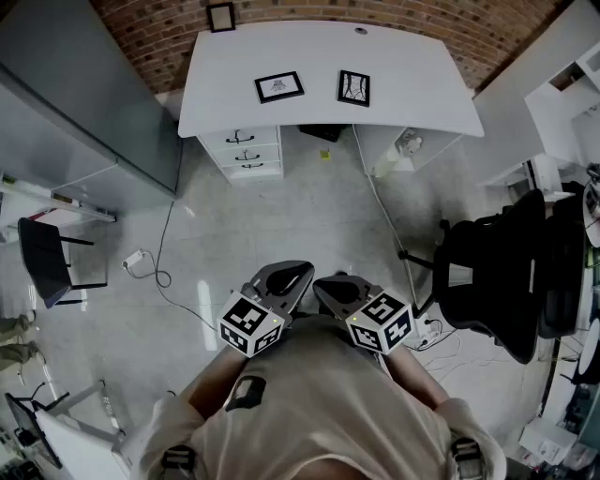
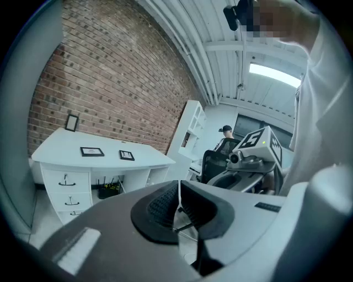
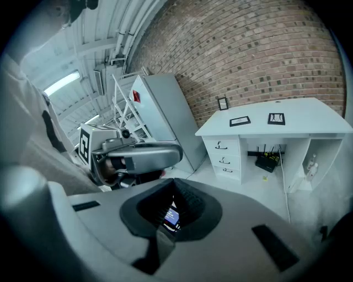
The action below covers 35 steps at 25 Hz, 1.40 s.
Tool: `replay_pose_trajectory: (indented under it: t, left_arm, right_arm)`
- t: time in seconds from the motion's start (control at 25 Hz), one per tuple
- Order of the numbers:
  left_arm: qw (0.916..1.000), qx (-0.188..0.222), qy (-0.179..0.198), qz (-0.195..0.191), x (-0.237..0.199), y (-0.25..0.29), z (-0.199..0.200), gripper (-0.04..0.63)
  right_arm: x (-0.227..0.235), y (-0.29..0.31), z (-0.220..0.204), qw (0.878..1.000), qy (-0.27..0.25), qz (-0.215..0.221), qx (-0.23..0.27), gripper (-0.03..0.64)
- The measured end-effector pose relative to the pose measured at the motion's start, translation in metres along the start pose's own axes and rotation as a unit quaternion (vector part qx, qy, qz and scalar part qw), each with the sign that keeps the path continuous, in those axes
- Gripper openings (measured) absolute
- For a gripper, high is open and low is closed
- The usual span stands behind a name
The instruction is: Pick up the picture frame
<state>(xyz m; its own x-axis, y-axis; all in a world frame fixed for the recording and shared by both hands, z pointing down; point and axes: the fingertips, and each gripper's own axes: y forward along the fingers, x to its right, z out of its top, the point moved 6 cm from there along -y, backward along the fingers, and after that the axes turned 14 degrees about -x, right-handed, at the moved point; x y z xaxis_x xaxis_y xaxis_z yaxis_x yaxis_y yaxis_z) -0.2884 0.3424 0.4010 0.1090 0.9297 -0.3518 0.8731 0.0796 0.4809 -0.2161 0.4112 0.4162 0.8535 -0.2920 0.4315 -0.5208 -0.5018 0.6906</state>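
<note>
Two black picture frames lie flat on the white desk (image 1: 412, 84): a landscape one (image 1: 279, 86) and an upright one (image 1: 353, 87). A third small frame (image 1: 221, 17) leans against the brick wall. The same frames show in the left gripper view (image 2: 91, 151), (image 2: 126, 155) and in the right gripper view (image 3: 240, 121), (image 3: 276, 118). My left gripper (image 1: 296, 271) and right gripper (image 1: 325, 285) are held side by side close to my body, far from the desk. Both are shut with nothing between the jaws (image 2: 177, 212), (image 3: 174, 212).
A drawer unit (image 1: 242, 150) stands under the desk's left side. A black office chair (image 1: 497, 272) is at the right, a grey cabinet (image 1: 84, 94) at the left, with a small black chair (image 1: 47, 258) near it. A cable (image 1: 164, 272) trails over the floor.
</note>
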Motion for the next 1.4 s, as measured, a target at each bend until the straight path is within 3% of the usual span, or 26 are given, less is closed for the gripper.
replay_pose_trajectory:
  t: [0.52, 0.8, 1.4]
  left_arm:
    - [0.9994, -0.008, 0.023, 0.023, 0.026, 0.033, 0.027, 0.013]
    - [0.9982, -0.011, 0.024, 0.055, 0.031, 0.055, 0.044, 0.013]
    - [0.9965, -0.019, 0.022, 0.078, 0.055, 0.127, 0.076, 0.013]
  right_arm:
    - [0.042, -0.052, -0.004, 0.999, 0.006, -0.017, 0.048, 0.006]
    - [0.076, -0.075, 0.003, 0.997, 0.003, -0.003, 0.071, 0.006]
    - [0.143, -0.125, -0.008, 0.996, 0.0, 0.019, 0.087, 0.006]
